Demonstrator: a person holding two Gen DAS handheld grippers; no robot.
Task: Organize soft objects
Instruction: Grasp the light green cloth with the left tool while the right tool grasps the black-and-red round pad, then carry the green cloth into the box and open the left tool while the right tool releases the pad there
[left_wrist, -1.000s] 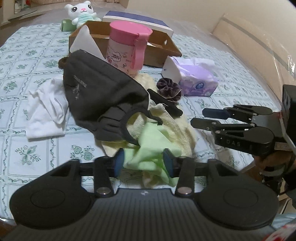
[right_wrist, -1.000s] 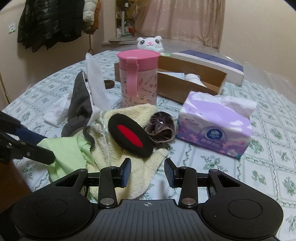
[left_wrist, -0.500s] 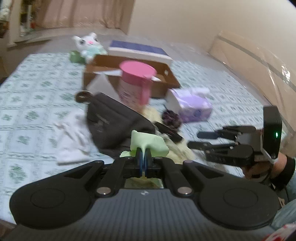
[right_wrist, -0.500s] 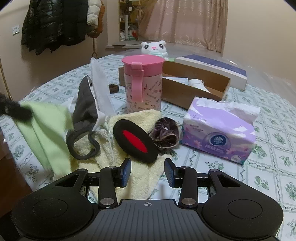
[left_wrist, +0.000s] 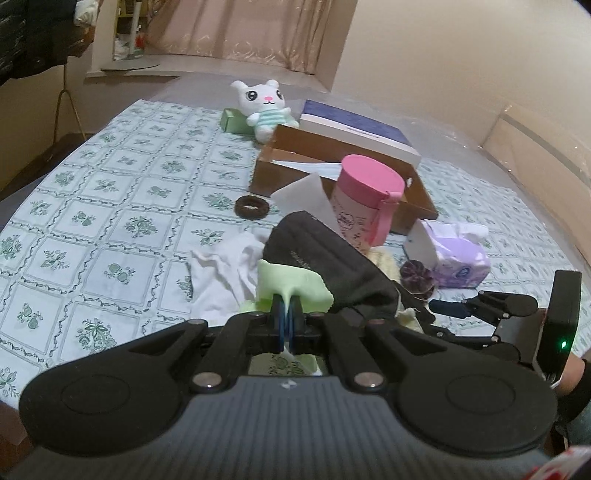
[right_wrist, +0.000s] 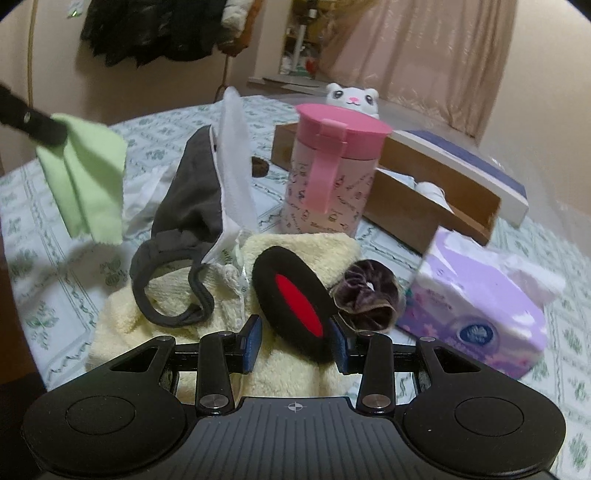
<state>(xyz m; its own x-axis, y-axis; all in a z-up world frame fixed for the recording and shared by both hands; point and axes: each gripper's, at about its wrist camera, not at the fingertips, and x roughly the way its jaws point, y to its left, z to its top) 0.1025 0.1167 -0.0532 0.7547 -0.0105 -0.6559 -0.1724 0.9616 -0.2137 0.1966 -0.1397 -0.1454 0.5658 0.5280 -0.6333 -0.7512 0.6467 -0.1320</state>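
Right gripper (right_wrist: 295, 341) wide open, straddling black-and-red pad (right_wrist: 293, 297) atop yellow towel (right_wrist: 295, 254), long axis running near-right to far-left. Left gripper (left_wrist: 285, 325) pinching green cloth (left_wrist: 291, 282) aloft.

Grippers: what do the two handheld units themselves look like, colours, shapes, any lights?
Left gripper and right gripper: matte black, ribbed grey top, two round side lobes, silver screws, blue pads on the fingers. From the left wrist view, the right unit carries a black box with a green light. No cables visible.
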